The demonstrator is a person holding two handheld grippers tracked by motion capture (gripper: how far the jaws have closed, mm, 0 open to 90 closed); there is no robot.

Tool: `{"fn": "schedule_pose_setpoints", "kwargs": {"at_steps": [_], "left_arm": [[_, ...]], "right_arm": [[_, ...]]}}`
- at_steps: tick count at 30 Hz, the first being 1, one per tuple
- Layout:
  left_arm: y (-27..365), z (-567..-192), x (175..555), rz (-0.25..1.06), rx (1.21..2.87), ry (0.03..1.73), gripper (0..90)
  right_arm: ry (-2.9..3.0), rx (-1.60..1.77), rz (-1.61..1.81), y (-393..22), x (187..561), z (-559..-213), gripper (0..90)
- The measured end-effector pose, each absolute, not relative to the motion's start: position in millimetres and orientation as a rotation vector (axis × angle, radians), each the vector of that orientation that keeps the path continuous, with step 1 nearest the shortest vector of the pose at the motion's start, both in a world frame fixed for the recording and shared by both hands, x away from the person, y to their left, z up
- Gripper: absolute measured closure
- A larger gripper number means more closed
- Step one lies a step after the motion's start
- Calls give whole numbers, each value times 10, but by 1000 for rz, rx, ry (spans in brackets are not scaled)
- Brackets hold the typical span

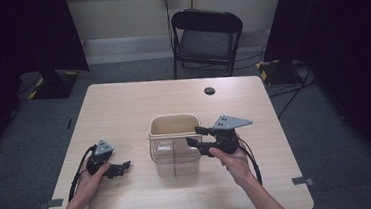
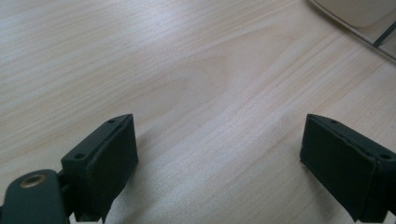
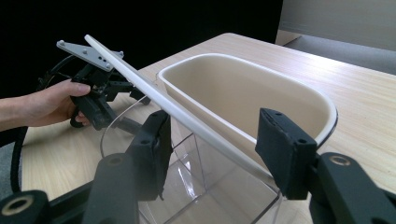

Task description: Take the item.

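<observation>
**Showing two hand-held grippers beside a clear bin on a wooden table**

Centre of table (image 1: 123, 109): clear plastic container (image 1: 176, 160) w/ a beige insert tray (image 1: 173, 124) seated in its far half and a white divider bar (image 1: 173, 135) across the rim. In the right gripper view the bar (image 3: 177, 112) runs diagonally between the two black jaws, and the beige tray (image 3: 243, 88) lies just beyond it.

Right gripper (image 1: 196, 136): held in the person's right hand (image 1: 233, 158) at the container's right side, jaws spread wide, one either side of the bar, gripping nothing; whether a pad touches the bar cannot be told.

Left gripper (image 1: 122, 167): held in the left hand (image 1: 91, 179), low over bare tabletop, left of the container and apart from it. Jaws wide open, empty; only wood grain lies between them in the left gripper view, w/ a corner of the container (image 2: 364, 23) at upper right.

Background: black folding chair (image 1: 207, 37) beyond the far table edge.
</observation>
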State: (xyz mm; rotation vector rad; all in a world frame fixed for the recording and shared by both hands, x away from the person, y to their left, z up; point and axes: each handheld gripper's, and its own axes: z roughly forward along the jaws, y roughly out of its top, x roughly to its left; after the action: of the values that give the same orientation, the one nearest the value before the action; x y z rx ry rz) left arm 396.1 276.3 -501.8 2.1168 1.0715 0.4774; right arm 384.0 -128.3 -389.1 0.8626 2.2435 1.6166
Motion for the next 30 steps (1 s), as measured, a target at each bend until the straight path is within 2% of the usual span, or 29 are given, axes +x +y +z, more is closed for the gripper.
{"fn": "schedule_pose_setpoints", "kwargs": {"at_steps": [30], "left_arm": [[2763,-5019,3961,475,2116,1072,104]], "right_arm": [[2240,858,1642,-1274,3895,-3801,489]]}}
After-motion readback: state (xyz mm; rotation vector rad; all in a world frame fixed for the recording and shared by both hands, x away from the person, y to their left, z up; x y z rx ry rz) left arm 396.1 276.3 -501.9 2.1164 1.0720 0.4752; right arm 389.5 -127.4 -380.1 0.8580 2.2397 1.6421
